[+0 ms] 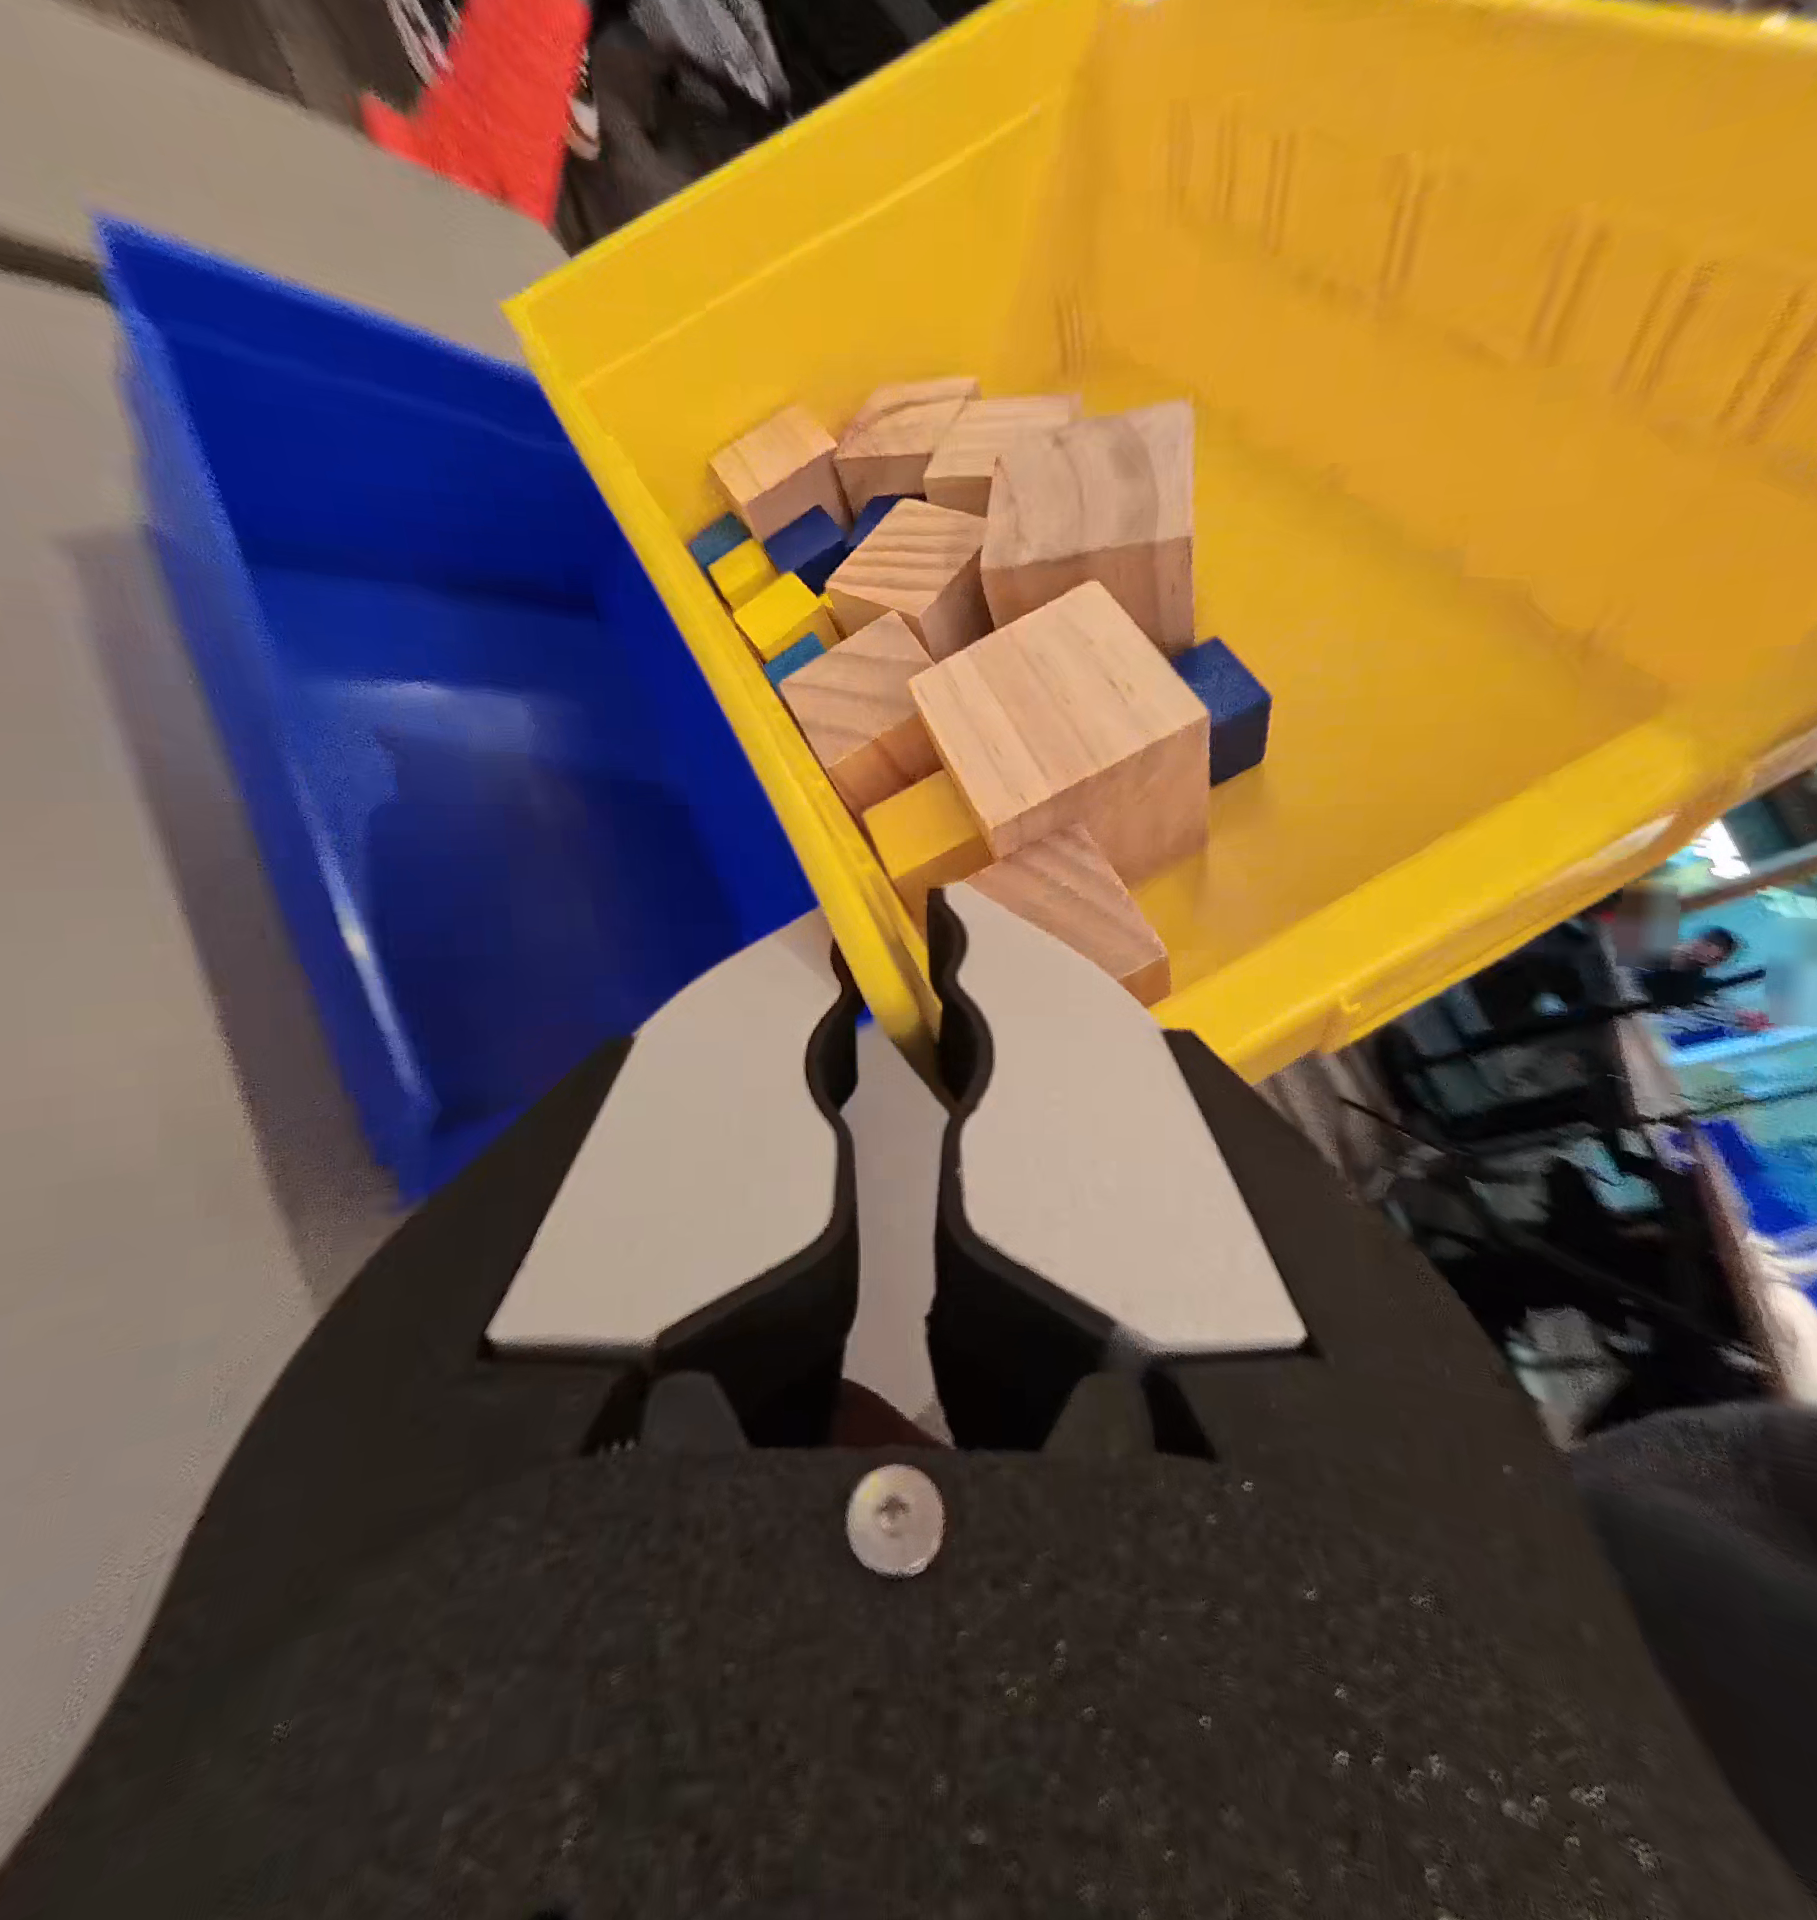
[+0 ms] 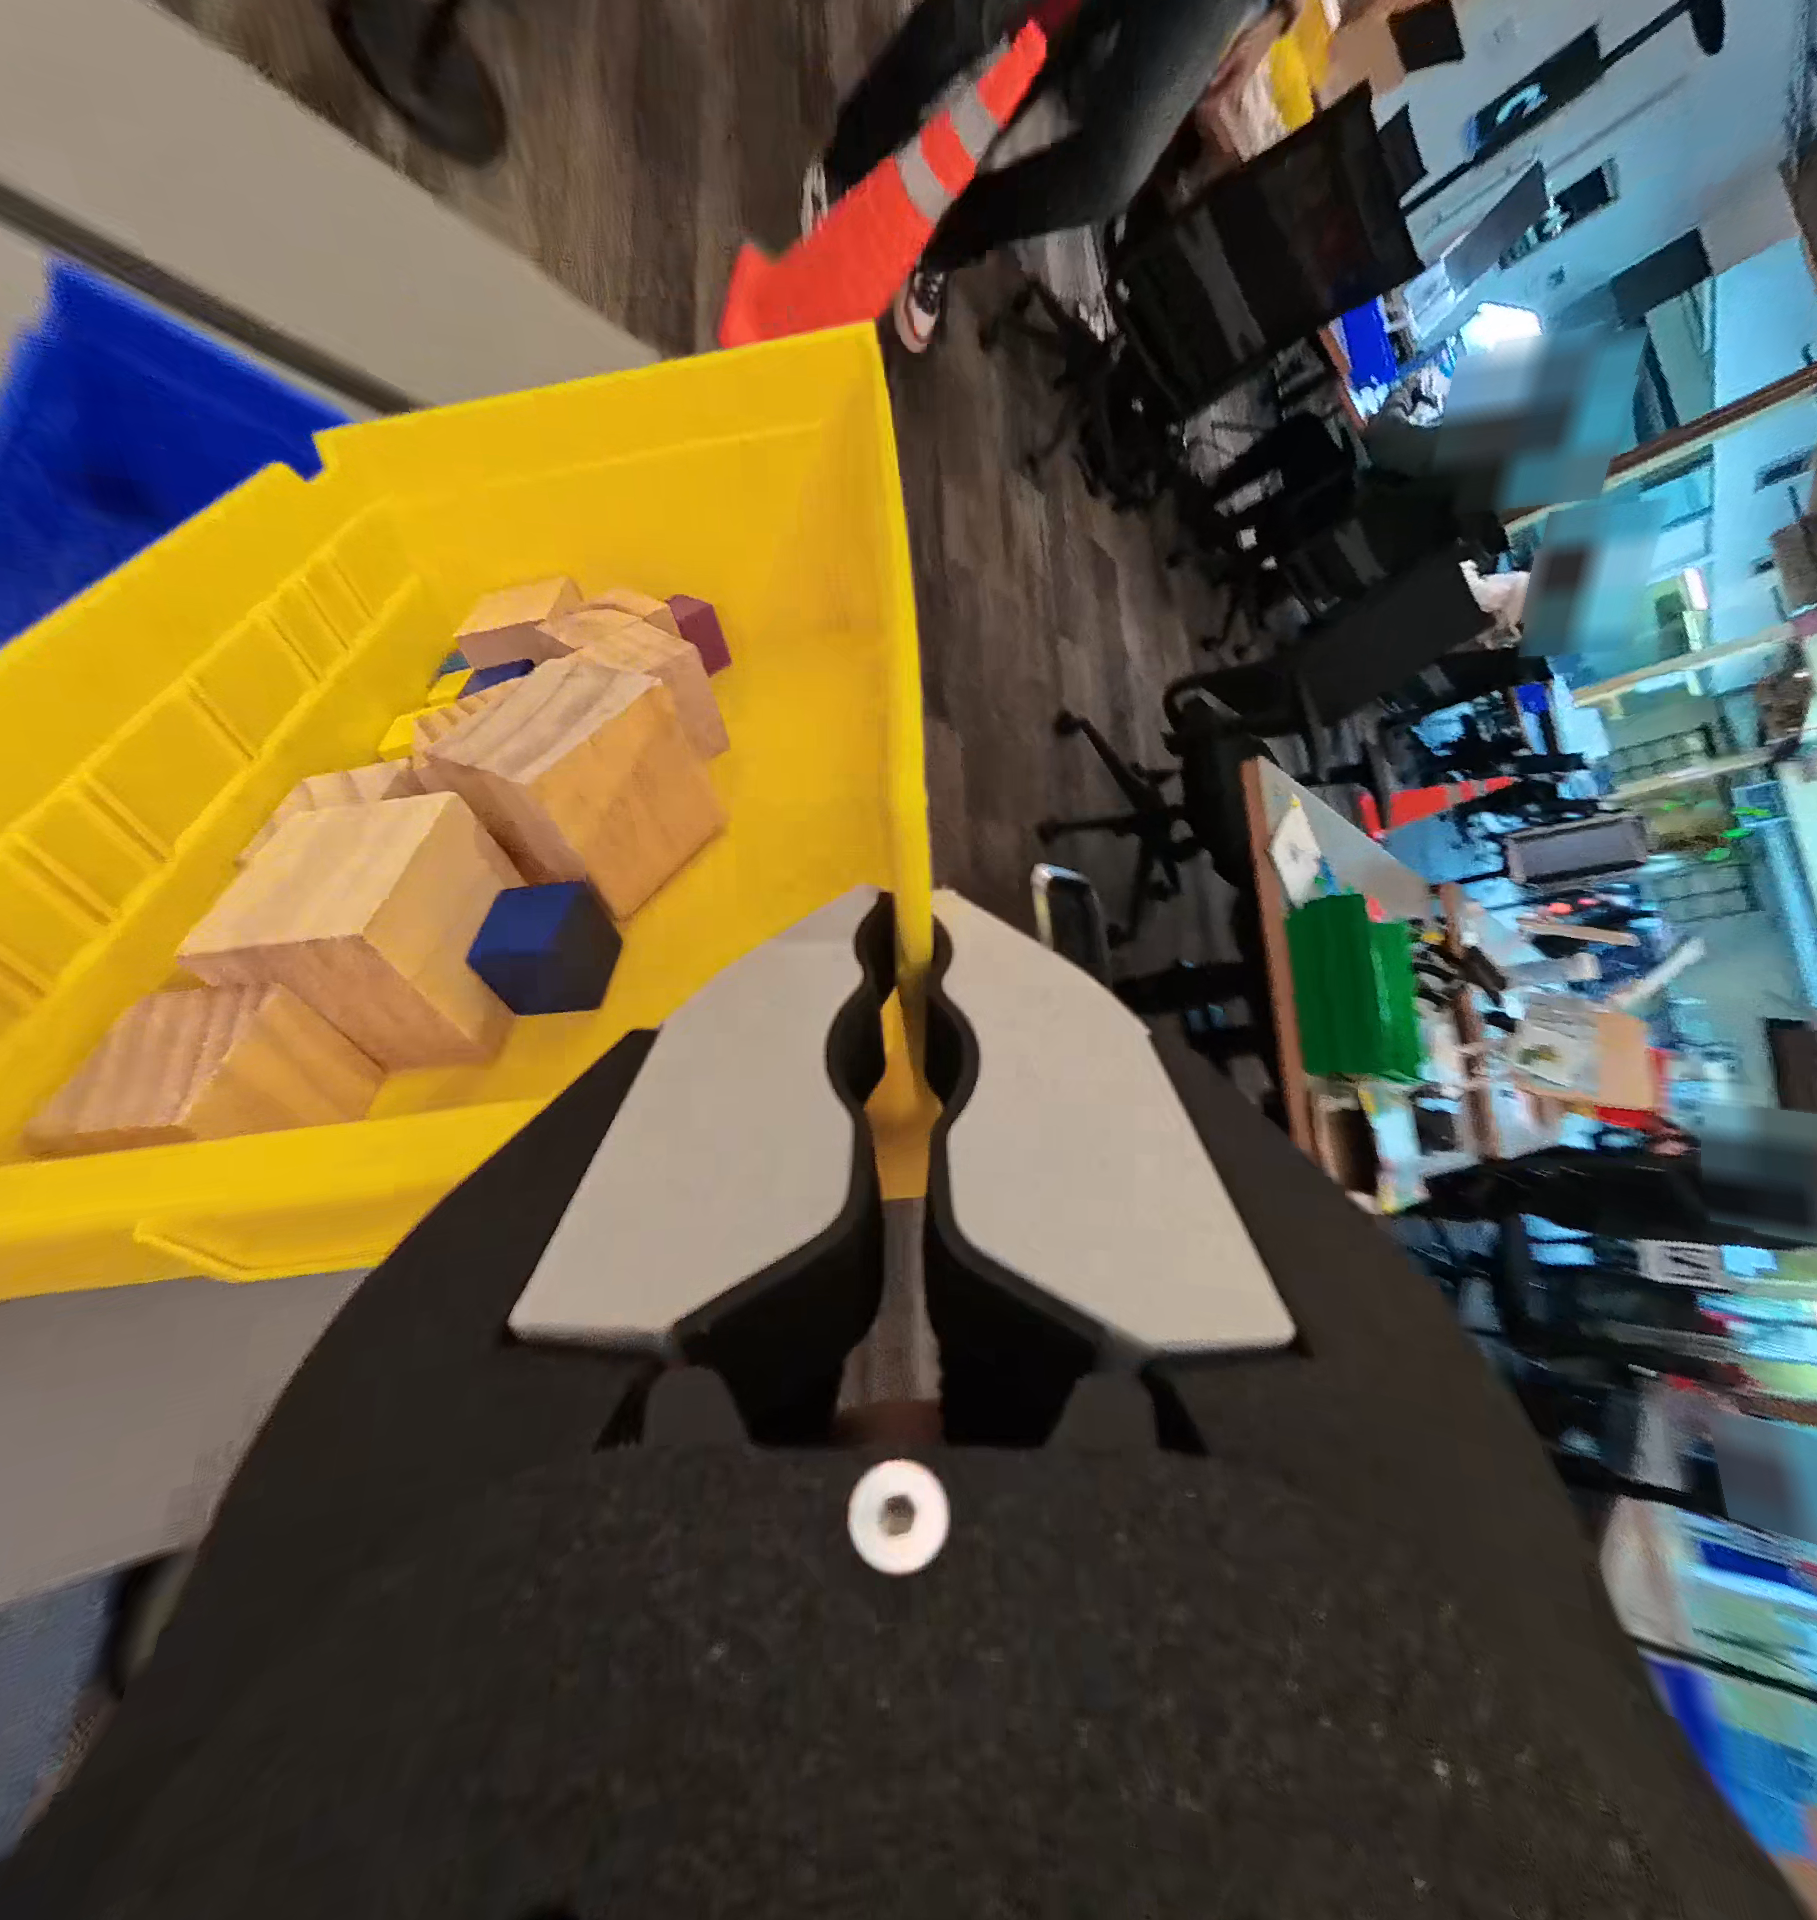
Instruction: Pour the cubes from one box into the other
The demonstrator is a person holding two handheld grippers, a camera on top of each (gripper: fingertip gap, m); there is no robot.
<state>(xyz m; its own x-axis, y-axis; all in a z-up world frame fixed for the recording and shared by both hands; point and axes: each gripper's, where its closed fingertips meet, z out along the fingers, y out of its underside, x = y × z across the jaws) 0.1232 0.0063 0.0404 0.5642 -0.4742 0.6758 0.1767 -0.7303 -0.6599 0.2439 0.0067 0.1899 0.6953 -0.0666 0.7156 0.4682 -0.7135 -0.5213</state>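
Tabletop (image 1: 73,831), grey, carries the blue box (image 1: 447,727), which sits open and empty below and beside the raised yellow box (image 1: 1403,468). That yellow box is held clear of the surface and tipped toward the blue one, apparently so its load slides to the low wall nearest the receiver. Left tool (image 1: 888,935) is closed tight on the low wall's rim; right tool (image 2: 909,935) is likewise clamped on the opposite rim, a two-point hold that likely keeps the box from twisting during the tilt. Wooden cubes (image 1: 1060,717), large and pale, lie heaped against the lowered wall, none yet over the edge. Small blue cube (image 2: 545,945) rests beside the heap.
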